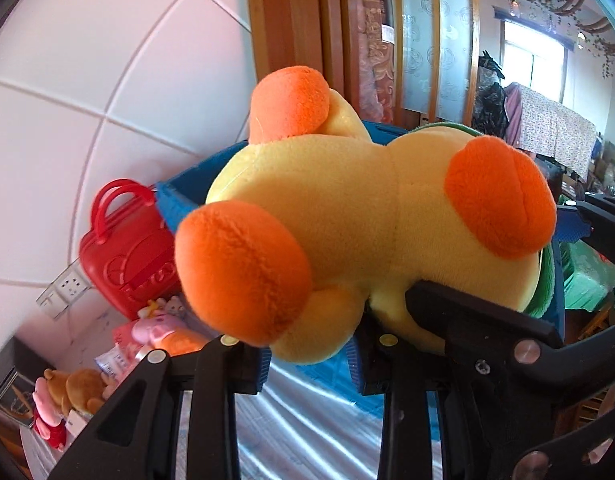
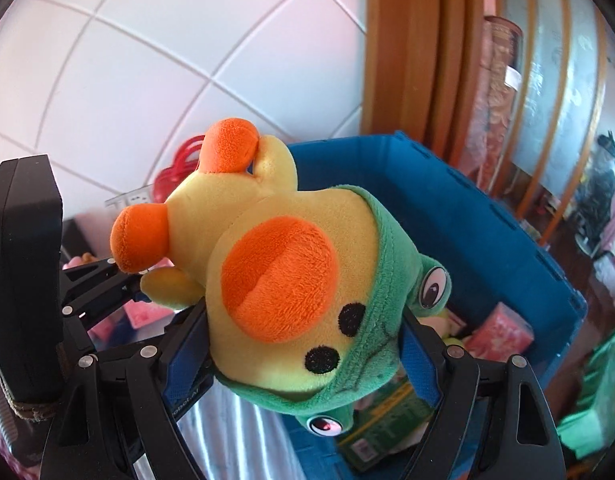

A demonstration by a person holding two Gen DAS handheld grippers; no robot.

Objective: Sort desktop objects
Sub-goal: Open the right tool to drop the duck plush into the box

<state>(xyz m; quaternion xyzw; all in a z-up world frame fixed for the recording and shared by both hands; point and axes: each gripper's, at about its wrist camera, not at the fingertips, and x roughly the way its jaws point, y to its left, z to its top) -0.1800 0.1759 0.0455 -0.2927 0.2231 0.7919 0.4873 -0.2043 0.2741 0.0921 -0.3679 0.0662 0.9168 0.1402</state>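
A yellow plush duck (image 1: 347,216) with orange feet, orange beak and a green frog hood is held in the air by both grippers. My left gripper (image 1: 311,344) is shut on its lower body near the feet. My right gripper (image 2: 303,364) is shut on its hooded head (image 2: 307,280). A blue storage bin (image 2: 459,216) stands just behind and below the duck; its rim shows in the left wrist view (image 1: 179,196). The other gripper's black fingers (image 2: 99,280) show at the left of the right wrist view.
The bin holds a pink box (image 2: 503,332) and a green box (image 2: 387,420). A red toy case (image 1: 123,248) stands left of the bin by a white tiled wall. Plush toys (image 1: 67,396) and pink items (image 1: 155,328) lie lower left. A wooden door frame (image 2: 407,48) rises behind.
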